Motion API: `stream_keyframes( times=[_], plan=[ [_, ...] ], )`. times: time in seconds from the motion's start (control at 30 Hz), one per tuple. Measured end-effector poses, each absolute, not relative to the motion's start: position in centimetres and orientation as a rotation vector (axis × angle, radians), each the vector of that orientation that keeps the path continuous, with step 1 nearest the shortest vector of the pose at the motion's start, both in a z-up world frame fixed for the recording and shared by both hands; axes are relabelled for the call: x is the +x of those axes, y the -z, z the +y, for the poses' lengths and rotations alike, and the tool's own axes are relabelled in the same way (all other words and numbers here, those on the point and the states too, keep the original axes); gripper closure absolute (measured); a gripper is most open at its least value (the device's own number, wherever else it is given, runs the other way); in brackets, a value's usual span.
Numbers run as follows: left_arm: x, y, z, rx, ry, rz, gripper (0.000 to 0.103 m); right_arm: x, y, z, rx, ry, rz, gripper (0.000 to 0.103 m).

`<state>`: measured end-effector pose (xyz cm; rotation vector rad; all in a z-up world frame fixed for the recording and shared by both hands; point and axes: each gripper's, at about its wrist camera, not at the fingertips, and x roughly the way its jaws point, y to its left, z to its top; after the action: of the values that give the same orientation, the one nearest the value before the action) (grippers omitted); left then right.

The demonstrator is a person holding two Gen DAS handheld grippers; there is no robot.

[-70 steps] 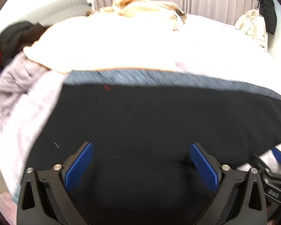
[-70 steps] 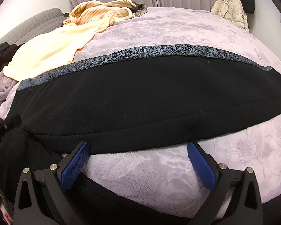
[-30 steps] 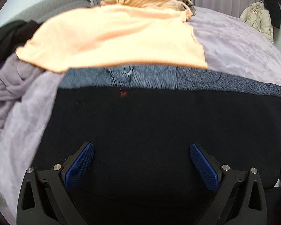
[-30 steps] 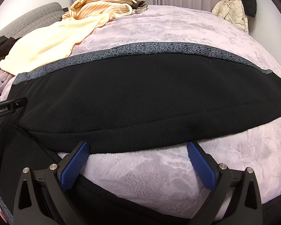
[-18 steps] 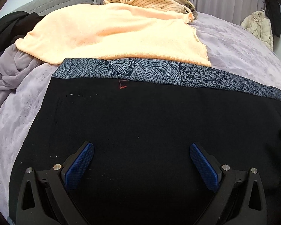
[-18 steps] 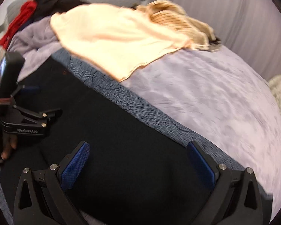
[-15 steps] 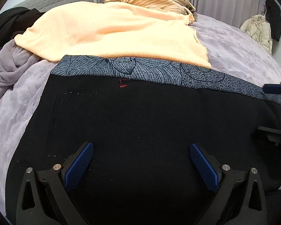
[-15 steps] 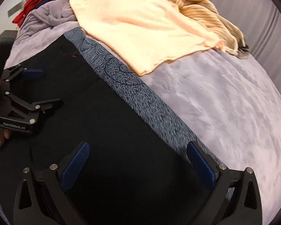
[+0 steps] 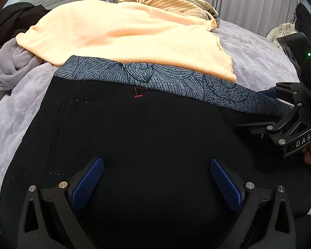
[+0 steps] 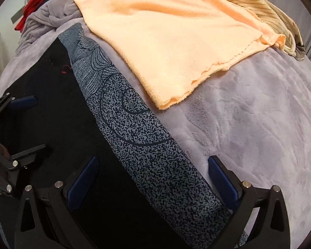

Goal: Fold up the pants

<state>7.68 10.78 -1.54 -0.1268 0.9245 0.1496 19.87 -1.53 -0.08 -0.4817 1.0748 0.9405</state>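
Black pants (image 9: 147, 141) with a blue-grey patterned side stripe (image 9: 176, 83) lie flat on a lilac plush bed. My left gripper (image 9: 156, 178) is open over the black cloth near the waist end, holding nothing. My right gripper (image 10: 153, 178) is open, its jaws straddling the patterned stripe (image 10: 147, 149) at the pants' far edge. The right gripper also shows at the right of the left wrist view (image 9: 259, 110), and the left gripper at the left of the right wrist view (image 10: 29, 122).
A peach towel (image 9: 124, 33) lies just beyond the stripe, overlapping its edge. A striped beige garment (image 9: 172, 0) is behind it. Grey, black and red clothes (image 10: 37, 4) pile at the left. The lilac bedspread (image 10: 259, 114) stretches right.
My right gripper has swung left from the pants' near edge to the patterned stripe near the waist. My left gripper has settled lower over the black cloth.
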Motion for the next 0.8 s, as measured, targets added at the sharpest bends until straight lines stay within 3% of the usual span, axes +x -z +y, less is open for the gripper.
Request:
stream_keyframes(
  times=[0.1,0.17,0.2,0.27,0.3,0.4,0.57,0.8],
  plan=[
    [7.8,1.4,10.9,-0.131,-0.145,0.924,0.0,20.5,0.3,-1.7,-0.456,-0.986,1.13,0.0],
    [7.7,1.3,11.2,-0.137,-0.14,0.927,0.0,19.5,-0.5,-0.9,-0.504,-1.005,1.145,0.015],
    [7.7,1.2,11.2,-0.141,-0.137,0.93,0.0,18.9,-1.2,-1.1,-0.524,-1.047,1.127,0.046],
    [7.9,0.8,11.5,-0.145,-0.122,0.955,0.0,17.9,-2.5,-0.9,-0.567,-1.046,1.079,0.076],
    [8.0,0.3,11.8,-0.153,-0.108,0.976,0.0,17.8,-2.7,-1.1,-0.569,-1.059,1.079,0.08],
    [8.9,-1.5,12.9,-0.202,-0.09,1.0,0.0,17.8,-2.6,-1.4,-0.573,-1.05,1.102,0.083],
    [11.7,-3.3,15.8,-0.366,-0.088,1.035,0.0,13.6,-5.1,0.7,-0.69,-0.999,0.921,0.091],
    [13.3,-2.7,18.2,-0.711,-0.16,1.061,0.0,7.9,-6.6,-0.2,-0.768,-0.893,0.728,0.092]
  ],
)
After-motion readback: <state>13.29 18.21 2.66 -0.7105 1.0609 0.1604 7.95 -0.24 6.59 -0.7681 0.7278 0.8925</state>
